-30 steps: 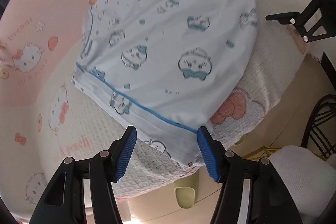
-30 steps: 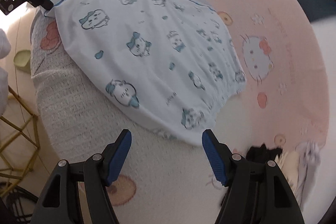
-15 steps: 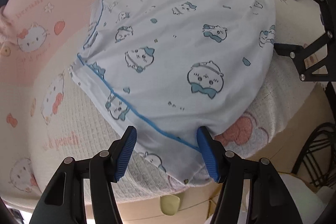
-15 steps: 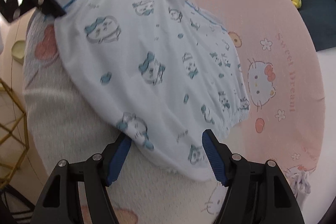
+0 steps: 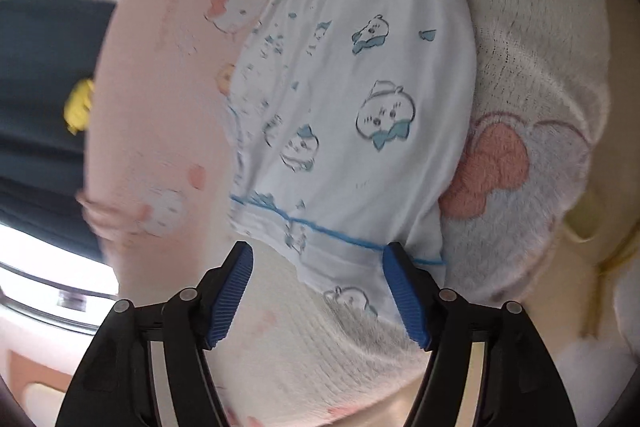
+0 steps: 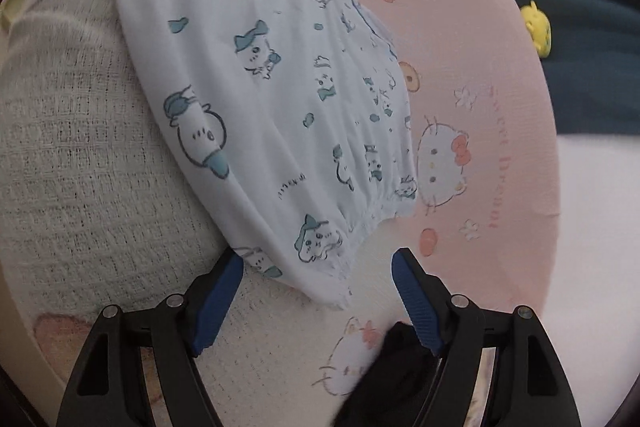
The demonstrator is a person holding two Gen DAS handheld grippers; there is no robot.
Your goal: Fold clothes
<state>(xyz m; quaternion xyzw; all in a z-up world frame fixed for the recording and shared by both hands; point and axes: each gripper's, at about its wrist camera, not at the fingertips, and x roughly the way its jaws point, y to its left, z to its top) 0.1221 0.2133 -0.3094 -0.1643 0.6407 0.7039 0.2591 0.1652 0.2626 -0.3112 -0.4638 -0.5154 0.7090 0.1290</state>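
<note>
A pale blue cotton garment printed with small cartoon animal faces (image 5: pixel 360 99) is being shown spread flat, partly on a cream waffle-knit blanket with a pink bow motif (image 5: pixel 532 75) and partly on a pink sheet printed with white cat faces (image 5: pixel 160 99). Its hem, edged with a bright blue stitched line, is being framed by the left gripper (image 5: pixel 318 293), whose blue ribbed pads are being held wide apart with the hem corner lying between them, nothing clamped. In the right wrist view, the garment (image 6: pixel 260 75) is being seen from its gathered elastic end, and that corner is lying between the spread pads of the right gripper (image 6: pixel 318 297), which is likewise gripping nothing. A small yellow toy (image 6: pixel 538 29) is being seen on dark blue fabric beyond the sheet.
</note>
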